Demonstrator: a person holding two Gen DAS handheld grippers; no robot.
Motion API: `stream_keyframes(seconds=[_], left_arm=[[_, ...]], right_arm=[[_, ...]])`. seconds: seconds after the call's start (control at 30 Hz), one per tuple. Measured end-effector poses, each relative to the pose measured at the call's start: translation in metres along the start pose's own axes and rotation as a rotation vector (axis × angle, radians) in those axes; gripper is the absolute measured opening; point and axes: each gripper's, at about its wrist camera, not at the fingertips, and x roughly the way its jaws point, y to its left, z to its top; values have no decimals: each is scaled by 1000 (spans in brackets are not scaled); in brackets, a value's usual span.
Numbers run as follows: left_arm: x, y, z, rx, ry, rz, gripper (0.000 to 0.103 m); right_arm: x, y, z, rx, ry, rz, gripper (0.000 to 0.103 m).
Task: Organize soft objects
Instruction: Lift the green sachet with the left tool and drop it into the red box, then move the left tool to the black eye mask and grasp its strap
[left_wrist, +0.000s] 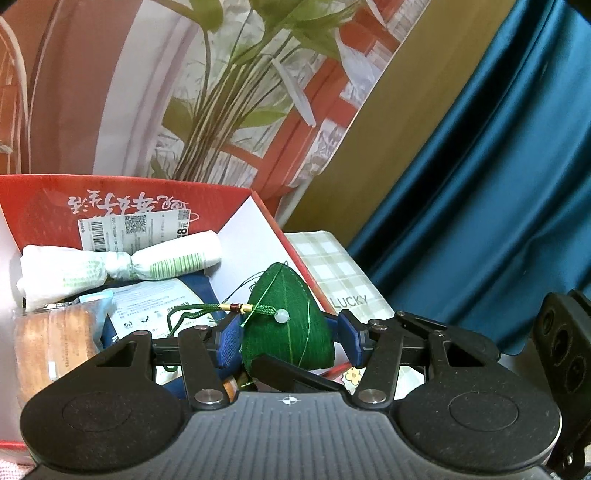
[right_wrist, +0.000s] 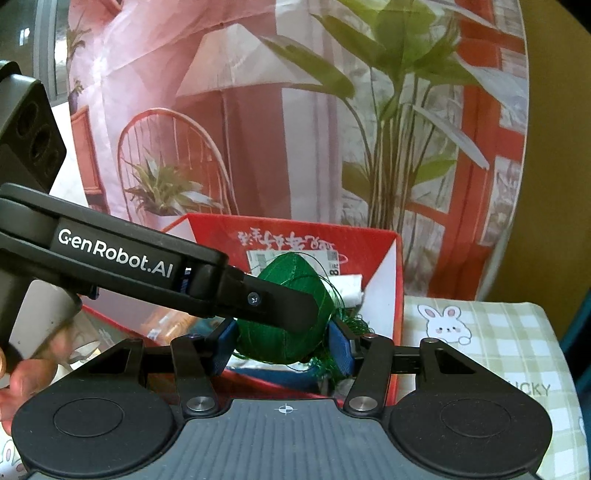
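A green cloth zongzi sachet (left_wrist: 286, 325) with a green cord and a white bead sits between the blue pads of my left gripper (left_wrist: 288, 338), which is shut on it above the red box (left_wrist: 129, 199). In the right wrist view the same sachet (right_wrist: 284, 332) lies between the pads of my right gripper (right_wrist: 282, 347), which also closes on it. The left gripper's black finger (right_wrist: 273, 299) crosses in front of the sachet there. The box holds a white rolled bag (left_wrist: 118, 264), a printed packet and a pack of biscuits (left_wrist: 55, 350).
A green plaid cloth (right_wrist: 498, 339) with a rabbit print and "LUCKY" lies right of the box. A printed backdrop with plants stands behind. A blue curtain (left_wrist: 480, 184) hangs at right. A hand (right_wrist: 22, 373) holds the left gripper's handle.
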Motion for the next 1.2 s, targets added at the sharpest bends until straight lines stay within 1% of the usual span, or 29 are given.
stream_keyframes(seconds=[0.2,0.33,0.37,0.4,0.43,0.5,0.53,0.6,0.63,0.67,0.7,0.73,0.8,0.9,1.07,1.2], left_arm=[[2,-1,-1,13,5,18,57],[-2,0,-3,23,-4,74,62],[-4,1,-3,21,-6,90,67],[-6,2,-4,23,-8,108,73],[-10,2,-5,29,-14,126,76],[-18,2,-8,49,-35,163,86],[-22,1,-9,56,-42,182,88],[-31,2,-11,72,-47,227,98],[-36,1,-13,82,-48,255,99],[-40,1,-15,94,-50,284,100],[-46,0,-17,110,-55,312,100],[-52,-1,-20,126,-63,337,101],[-64,-4,-27,147,-84,379,103],[-85,-7,-39,155,-129,431,103],[-108,-5,-59,96,-155,476,103],[-116,2,-76,58,-166,512,103]], right_arm=[[3,-2,-4,7,7,-26,51],[3,-6,-6,13,2,-48,51],[3,-7,-7,15,4,-53,52],[2,-7,-8,16,5,-56,56],[1,-7,-9,14,3,-61,58],[-2,-5,-10,7,-7,-74,65],[-4,-5,-11,4,-13,-76,69],[-9,-3,-14,3,-27,-85,82],[-11,-2,-15,3,-34,-93,84],[-14,-1,-17,2,-41,-99,90],[-16,0,-18,1,-47,-104,100],[-19,1,-20,0,-55,-110,103],[-26,3,-24,-3,-79,-117,102],[-34,6,-31,6,-83,-115,103],[-46,14,-44,23,-98,-112,103],[-50,21,-59,31,-81,-102,103]])
